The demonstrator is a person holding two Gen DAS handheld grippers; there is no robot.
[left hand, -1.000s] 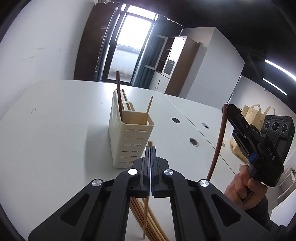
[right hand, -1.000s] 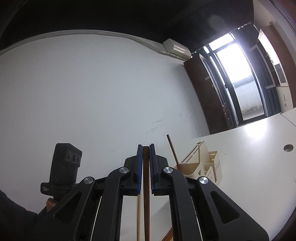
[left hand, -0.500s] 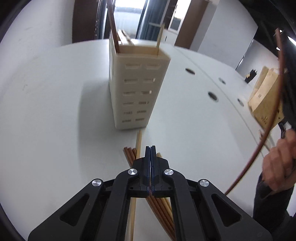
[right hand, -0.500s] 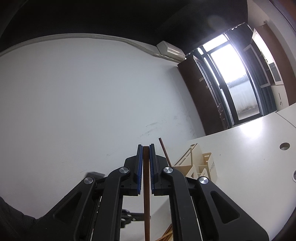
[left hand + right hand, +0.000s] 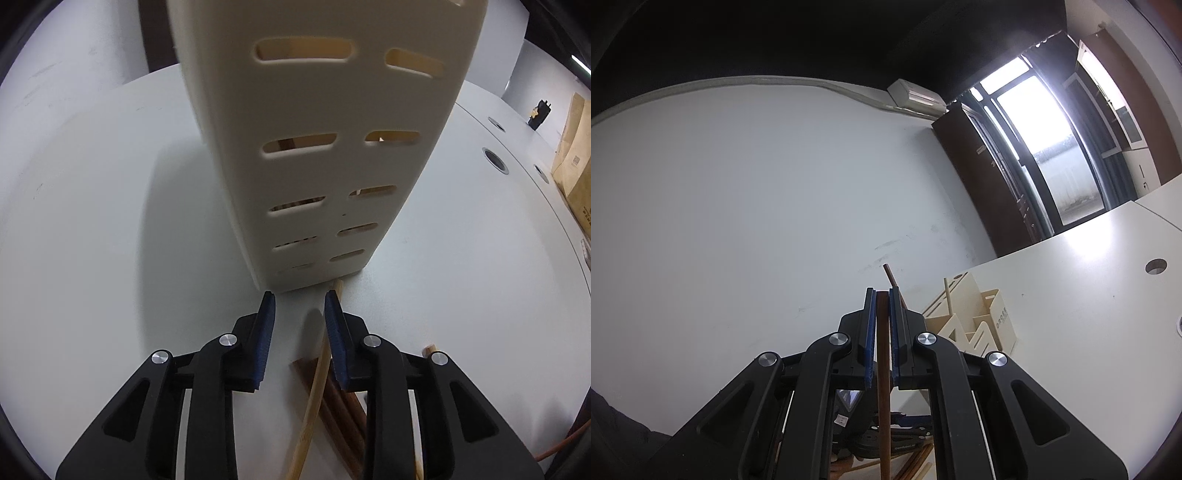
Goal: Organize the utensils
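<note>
now, low over the white table [image 5: 92,258]: left gripper [image 5: 299,299], jaws apart, nothing between the blue pads [image 5: 266,332]. just ahead of the fingertips, filling the upper centre of the left wrist view, a cream slotted utensil holder [image 5: 325,147], upright on the tabletop, bottom edge near the jaw tips but not touching. flat on the table beneath the gripper, a pale bamboo chopstick [image 5: 314,398], running from the lower centre of the frame up to the holder's base, its far end just beside the holder's lower right corner; passes under the right finger rather than between the pads. beside it, at lower centre, a bundle of dark brown chopsticks [image 5: 336,402], lying side by side, partly hidden by the right finger. at the far right edge, brown paper bags [image 5: 572,155] past the table's rim.

higher up, tilted toward the wall: right gripper [image 5: 882,295], clamped on a dark brown chopstick [image 5: 884,406] held lengthwise between the pads, upper end level with the fingertips, lower end running out of the bottom of the frame. right of the fingertips in the right wrist view, the same holder seen from above, open compartments showing, one dark stick [image 5: 892,278] and one pale stick [image 5: 947,295] standing in it. bright window [image 5: 1045,147] at upper right; wall air conditioner [image 5: 916,98] at upper centre.
</note>
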